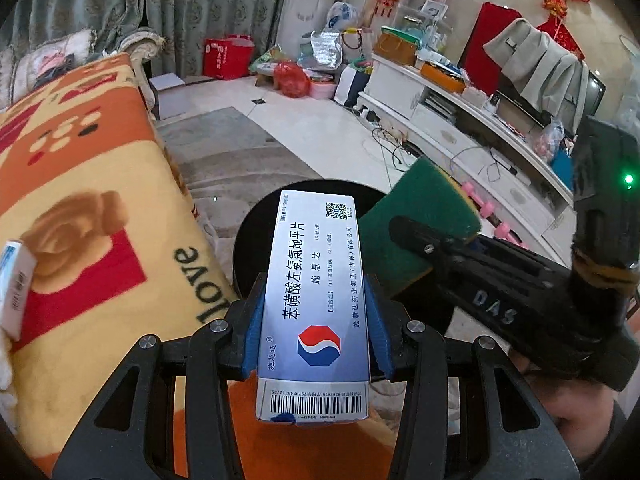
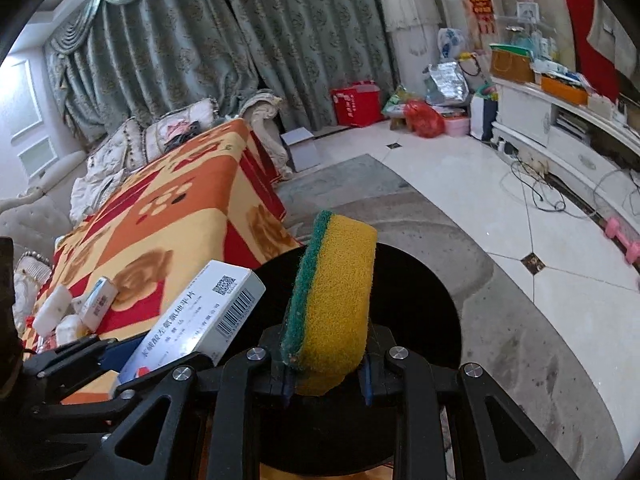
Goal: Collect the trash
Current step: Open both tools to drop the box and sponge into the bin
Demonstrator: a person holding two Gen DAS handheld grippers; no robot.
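Both busy: left gripper (image 1: pixel 316 316) pinches medicine box (image 1: pixel 316 300) between its blue pads, right gripper (image 2: pixel 326 368) clamps yellow-green sponge (image 2: pixel 332 300) poking past its fingertips, each above the black bin (image 2: pixel 416 312) just ahead.

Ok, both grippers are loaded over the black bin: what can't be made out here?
- Bin interior: pure black in both views, contents unreadable.
- Bin's near rim: hidden by the medicine box in the left view and by the sponge in the right view.
- Small white packets on the blanket: print too small.
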